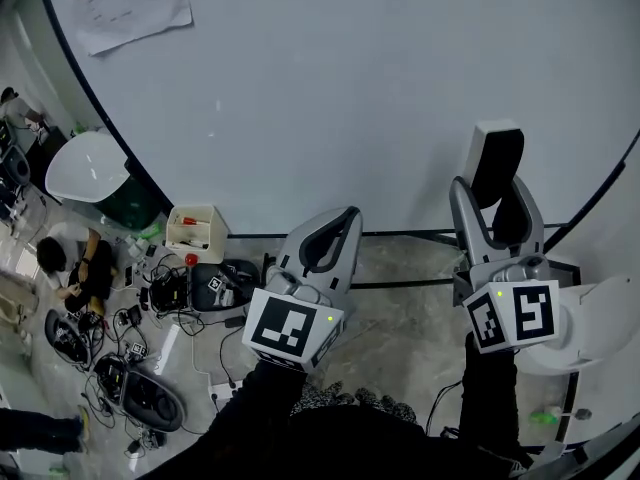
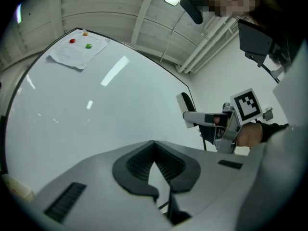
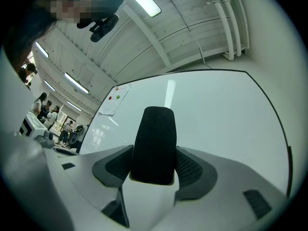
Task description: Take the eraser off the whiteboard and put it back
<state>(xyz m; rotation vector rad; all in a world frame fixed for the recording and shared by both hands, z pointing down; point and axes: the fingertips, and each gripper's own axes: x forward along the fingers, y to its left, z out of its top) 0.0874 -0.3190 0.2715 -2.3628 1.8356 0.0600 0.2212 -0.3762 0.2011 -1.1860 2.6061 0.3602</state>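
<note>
The eraser [image 1: 497, 163] is pinched between the jaws of our right gripper [image 1: 495, 206], held up in front of the whiteboard [image 1: 350, 88]; we cannot tell whether it touches the board. To put it back well, we judge we should bring it square to the board, press gently, and release only once it clings. Our left gripper [image 1: 338, 230] is closed on nothing. On the floor, an open white box [image 1: 222, 232] holds small red items, too small to name
</note>
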